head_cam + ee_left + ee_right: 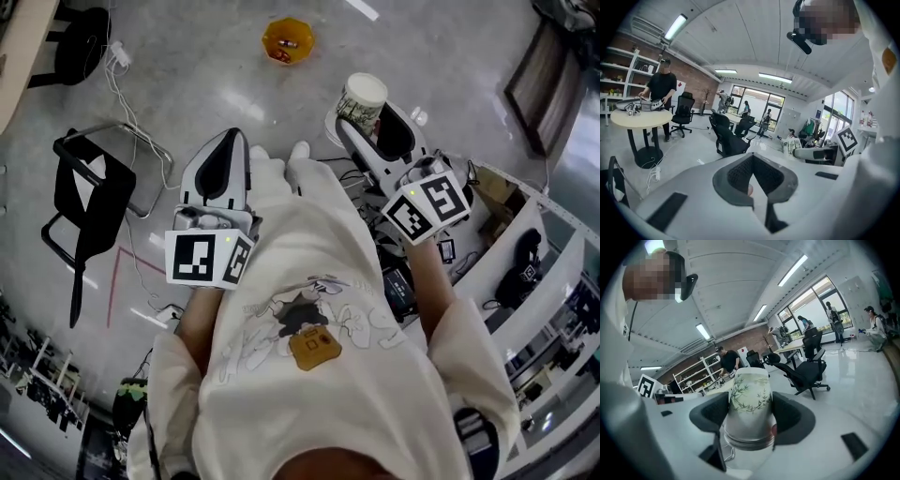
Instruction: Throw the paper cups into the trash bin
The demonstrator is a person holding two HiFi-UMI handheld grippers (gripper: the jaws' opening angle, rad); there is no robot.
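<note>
**One cup in hand, not yet binned**

Nearest, low at the left of the body: left gripper (752, 159), pads closed onto each other, nothing between them (idle at this stage, by the look of it).

To its right and a little further forward: right gripper (749, 416), spread wide and clamped around a paper cup (749, 394). White cup with a green bamboo print, lying lengthwise along the jaws and pressed on both flanks by the dark pads. No visible crushing of the wall. Unclear which end points outward. Seen from the head view, carried clear of the floor (216, 75), with no worktop anywhere near it.

Further out, ahead on the floor: small orange trash bin (268, 42), open-topped, with something reddish inside (too small to tell what). Well apart from the held cup, ahead and slightly left of it.

Off to the left, not involved: black chair (89, 192) and white cables (122, 84) trailing across the floor.

Status, as a judgement only:
- Pick-up of this cup done.
- Carry toward the bin apparently in hand.
- Drop not yet made.

Left to do: bring the right gripper over the bin mouth, then release.

No other loose paper cups found in any view, so impossible to say whether more remain or how many are already in.
</note>
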